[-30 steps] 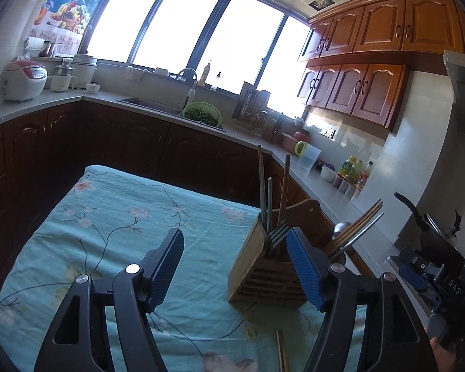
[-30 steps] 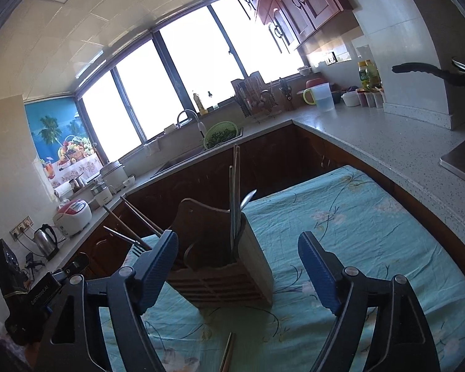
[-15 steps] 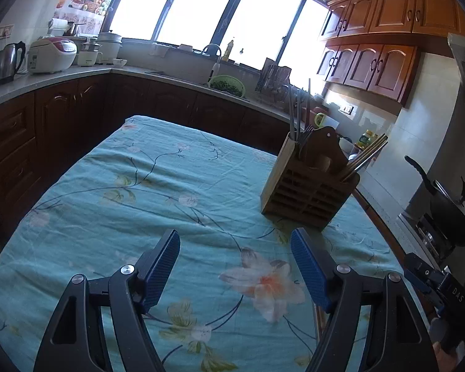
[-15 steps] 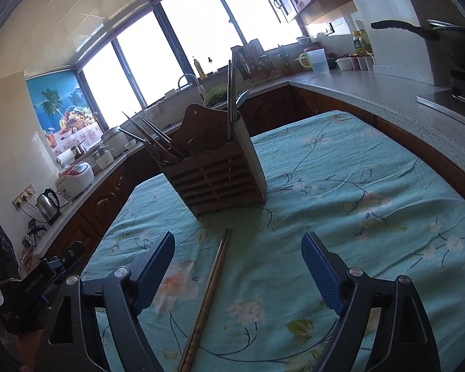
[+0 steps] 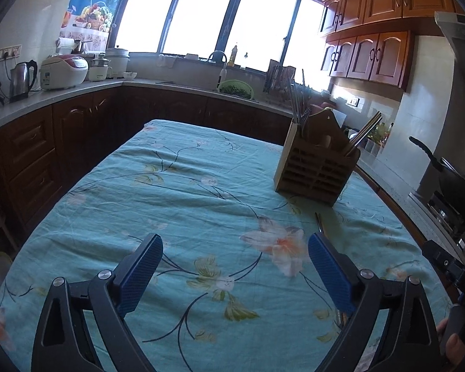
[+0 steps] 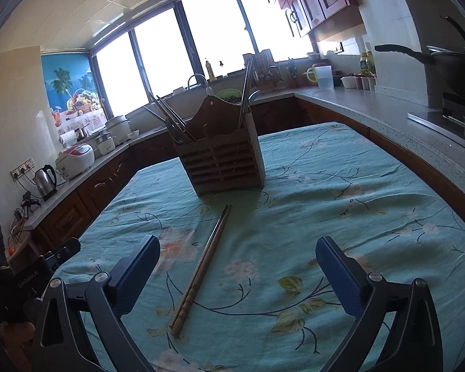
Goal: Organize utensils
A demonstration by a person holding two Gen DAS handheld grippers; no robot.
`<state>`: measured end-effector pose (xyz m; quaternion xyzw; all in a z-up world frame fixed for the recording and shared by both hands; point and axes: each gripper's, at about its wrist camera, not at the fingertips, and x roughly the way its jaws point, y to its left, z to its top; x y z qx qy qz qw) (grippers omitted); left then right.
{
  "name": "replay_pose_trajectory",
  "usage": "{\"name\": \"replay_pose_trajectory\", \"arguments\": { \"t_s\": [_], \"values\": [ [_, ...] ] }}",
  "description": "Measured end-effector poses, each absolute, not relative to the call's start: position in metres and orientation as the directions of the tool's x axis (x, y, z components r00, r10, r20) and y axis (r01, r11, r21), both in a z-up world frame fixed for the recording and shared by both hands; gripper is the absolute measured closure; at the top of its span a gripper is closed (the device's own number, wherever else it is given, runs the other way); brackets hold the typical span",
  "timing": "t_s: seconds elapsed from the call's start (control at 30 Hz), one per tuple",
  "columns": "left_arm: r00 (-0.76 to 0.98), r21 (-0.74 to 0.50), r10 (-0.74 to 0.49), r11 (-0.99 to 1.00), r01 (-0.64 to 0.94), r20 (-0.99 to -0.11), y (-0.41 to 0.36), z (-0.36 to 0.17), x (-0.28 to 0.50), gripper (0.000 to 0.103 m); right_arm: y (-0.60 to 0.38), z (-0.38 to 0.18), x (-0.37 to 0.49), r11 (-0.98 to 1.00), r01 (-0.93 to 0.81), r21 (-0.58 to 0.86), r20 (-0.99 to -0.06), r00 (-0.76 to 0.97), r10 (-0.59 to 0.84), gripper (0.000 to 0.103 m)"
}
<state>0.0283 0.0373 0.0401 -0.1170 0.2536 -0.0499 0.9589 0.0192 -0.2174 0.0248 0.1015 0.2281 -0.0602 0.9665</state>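
Nearest the left wrist camera, the left hand-held gripper [image 5: 235, 262], black-armed with blue ribbed pads, stands spread wide over the teal floral tablecloth [image 5: 186, 192]; its jaws have just been opening and nothing lies between them. The right hand-held gripper [image 6: 238, 263], of the same build, is likewise spread wide with its jaws just opened further, and grips nothing. A pair of long wooden chopsticks [image 6: 201, 268] lies flat on the cloth between its pads without touching either, butt ends near the camera and tips pointing away towards the holder. In the left view only the thin tips of that pair show, just beyond the right-hand pad.

Farther on, past the chopstick tips and apart from them, a slatted wooden utensil holder [image 6: 226, 162] with a scalloped back board stands upright on the cloth. Metal chopsticks [image 6: 170, 117] lean out of its left compartment in the right view, and more upright utensils [image 6: 246, 93], among them one with a pale blue end, rise from its right compartment.

Beyond the covered surface runs a pale speckled counter [image 6: 387, 114] over dark wooden cupboards, carrying a steel electric kettle [image 5: 21, 79], a white rice cooker [image 5: 63, 71] and a green colander [image 5: 235, 88] by the tap. Bright windows [image 5: 201, 18] fill the far wall, with reddish wooden wall cabinets [image 5: 381, 28] to the right.
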Motion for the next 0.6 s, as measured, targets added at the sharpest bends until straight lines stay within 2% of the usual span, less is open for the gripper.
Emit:
{"name": "replay_pose_trajectory", "arguments": {
  "t_s": [0.1,0.23,0.37,0.6],
  "values": [
    [0.901,-0.228,-0.14,0.973,0.047,-0.411,0.035,0.053,0.008,0.001,-0.21,0.036,0.002,0.981,0.163,0.105,-0.367,0.923,-0.114,0.0],
    [0.944,-0.147,-0.098,0.988,0.053,-0.315,0.026,0.065,-0.021,0.001,-0.201,0.047,-0.017,0.987,0.157,0.036,-0.269,0.953,-0.142,0.0],
    [0.955,-0.085,-0.077,0.995,0.054,-0.287,0.015,0.063,-0.042,0.001,-0.196,0.045,-0.024,0.989,0.145,0.007,-0.251,0.958,-0.138,0.0],
    [0.95,-0.057,-0.076,0.996,0.062,-0.303,0.008,0.052,-0.056,0.001,-0.197,0.033,-0.029,0.988,0.153,0.012,-0.278,0.95,-0.144,0.0]
  ]
}}
